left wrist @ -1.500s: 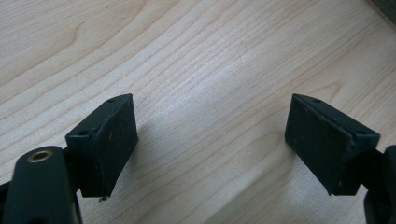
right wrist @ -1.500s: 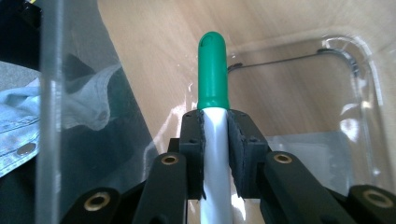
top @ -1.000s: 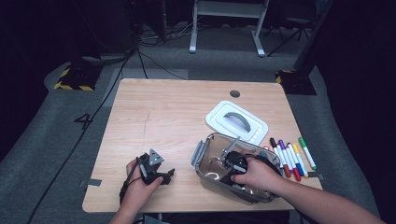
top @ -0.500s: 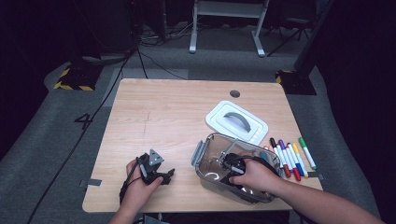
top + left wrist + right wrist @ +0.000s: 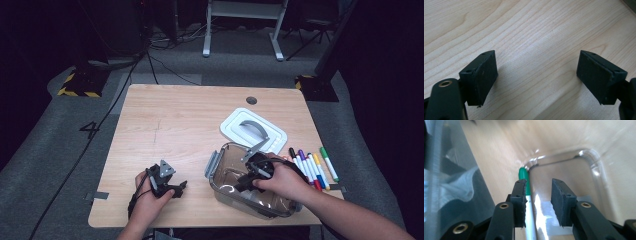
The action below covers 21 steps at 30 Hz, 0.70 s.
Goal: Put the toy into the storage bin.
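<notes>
Packing markers into the clear box at the near right of the table; one done, most left. Right gripper down inside the box, jaws just been opening, now parted and released; green marker lying on the box floor along the left jaw, between the jaws yet no longer pinched, cap toward a far corner. Remaining markers in a row on the table just right of the box, green one farthest right, black one nearest the box; all still to go in. White lid off, lying flat just beyond the box; closing presumably last. Left gripper idle at the near left, well apart from the box, jaws open over bare wood, grasping nothing.
</notes>
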Tool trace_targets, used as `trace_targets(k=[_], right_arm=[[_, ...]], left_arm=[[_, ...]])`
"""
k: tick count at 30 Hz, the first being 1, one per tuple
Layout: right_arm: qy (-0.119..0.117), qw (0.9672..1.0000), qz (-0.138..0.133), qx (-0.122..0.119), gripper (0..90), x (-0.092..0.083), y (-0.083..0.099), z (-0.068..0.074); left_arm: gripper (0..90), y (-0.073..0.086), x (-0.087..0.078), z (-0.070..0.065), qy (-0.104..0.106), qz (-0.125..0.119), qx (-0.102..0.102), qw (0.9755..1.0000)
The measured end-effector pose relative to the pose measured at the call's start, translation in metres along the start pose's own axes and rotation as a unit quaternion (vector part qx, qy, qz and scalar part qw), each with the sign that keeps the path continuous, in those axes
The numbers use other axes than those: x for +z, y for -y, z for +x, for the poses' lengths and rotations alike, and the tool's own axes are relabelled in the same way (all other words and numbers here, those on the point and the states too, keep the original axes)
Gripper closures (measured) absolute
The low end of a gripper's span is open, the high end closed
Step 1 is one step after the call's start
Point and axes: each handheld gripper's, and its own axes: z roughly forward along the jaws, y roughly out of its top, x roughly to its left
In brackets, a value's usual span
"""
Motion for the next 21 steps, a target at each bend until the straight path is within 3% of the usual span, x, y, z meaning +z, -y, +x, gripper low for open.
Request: trace_targets(k=[6,11,17,19,21], right_arm=[[0.036,0.9979,-0.053,0.006,64.6,-0.040,0.000,-0.009],[0.072,0.9929,-0.092,0.021,64.5,-0.073,0.005,-0.026],[0.112,0.9814,-0.145,0.056,64.9,-0.111,0.019,-0.052],[0.125,0.9776,-0.154,0.070,64.9,-0.120,0.026,-0.061],[0.153,0.9722,-0.155,0.086,64.9,-0.127,0.036,-0.075]], left_arm=[[17.6,0.000,0.000,0.000,0.001,0.001,0.000,1.0000],[17.6,0.000,0.000,0.000,0.000,0.000,0.000,1.0000],[17.5,0.000,0.000,0.000,0.001,0.001,0.000,1.0000],[17.6,0.000,0.000,0.000,0.000,0.000,0.000,1.0000],[17.6,0.000,0.000,0.000,0.000,0.000,0.000,1.0000]])
